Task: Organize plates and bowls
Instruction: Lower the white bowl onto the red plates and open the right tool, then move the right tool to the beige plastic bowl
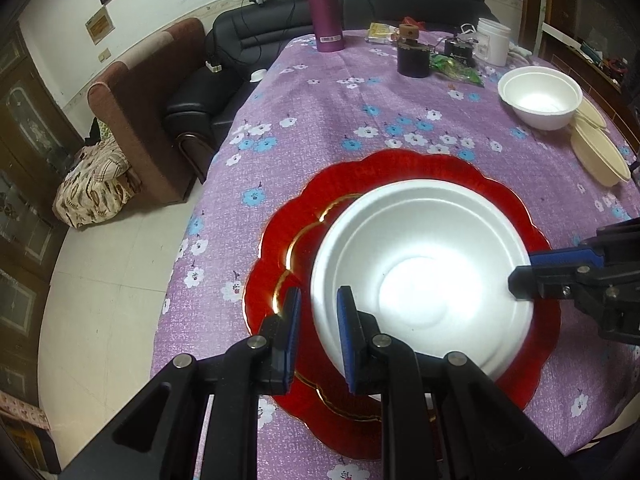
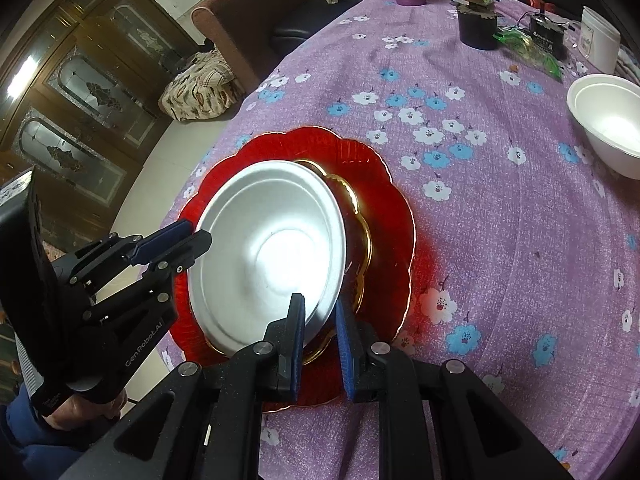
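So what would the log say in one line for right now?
left tongs: around white bowl rim, gap showing | right tongs: same, opposite side | bowl: over red plate | second white bowl: apart on table

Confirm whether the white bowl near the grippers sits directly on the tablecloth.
No: the white bowl rests on the red plate, not the tablecloth.

Readable: "GenRobot.AI", printed in white along the black body of the left gripper (image 2: 200, 236), seen from the right wrist view, left of the white bowl (image 2: 268, 256). Labels on the purple flask (image 1: 323, 8) and on the dark box (image 2: 545, 36), both beyond the bowl, too small and blurred to read.
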The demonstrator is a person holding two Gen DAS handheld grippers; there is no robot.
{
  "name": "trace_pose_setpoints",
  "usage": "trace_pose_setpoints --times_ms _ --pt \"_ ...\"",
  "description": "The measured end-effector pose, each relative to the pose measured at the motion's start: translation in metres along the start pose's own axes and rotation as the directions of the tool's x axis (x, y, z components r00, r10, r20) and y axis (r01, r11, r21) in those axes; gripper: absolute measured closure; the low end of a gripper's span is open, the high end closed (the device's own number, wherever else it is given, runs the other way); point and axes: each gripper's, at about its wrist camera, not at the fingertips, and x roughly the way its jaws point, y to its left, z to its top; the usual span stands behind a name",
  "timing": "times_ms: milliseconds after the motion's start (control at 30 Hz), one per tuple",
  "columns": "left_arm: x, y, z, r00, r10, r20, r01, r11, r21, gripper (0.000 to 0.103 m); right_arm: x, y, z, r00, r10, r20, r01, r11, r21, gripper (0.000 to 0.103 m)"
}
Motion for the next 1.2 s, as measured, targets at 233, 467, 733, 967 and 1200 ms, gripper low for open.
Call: trace_pose_setpoints --times_ms 233,467,733,967,1200 --pt "-0.010 0.000 0.008 1.000 0.004 0.027 -0.003 1.000 -0.019 0.085 -0.016 -0.004 -0.003 0.999 0.000 0.034 0.000 1.000 -0.003 0.085" --pt "-0.023 -0.020 0.021 0.998 -0.021 0.059 0.021 1.000 0.005 0.080 -0.044 -0.032 -0.012 0.996 0.000 0.091 -0.008 0.997 0.080 0.085" --pt "-0.032 -0.076 0.034 0.993 -0.089 0.075 0.080 0.990 0.112 0.079 -0.089 -0.105 -0.042 0.985 -0.054 0.163 0.008 0.963 0.270 0.085" --pt "-0.036 -0.129 0.043 0.988 -0.141 0.065 0.127 0.974 0.188 0.078 -0.138 -0.178 -0.084 0.967 -0.140 0.215 0.029 0.893 0.449 0.084" --pt "-0.038 -0.181 0.050 0.979 -0.200 0.040 0.184 0.951 0.248 0.072 -0.182 -0.230 -0.115 0.946 -0.220 0.239 0.060 0.841 0.538 0.079"
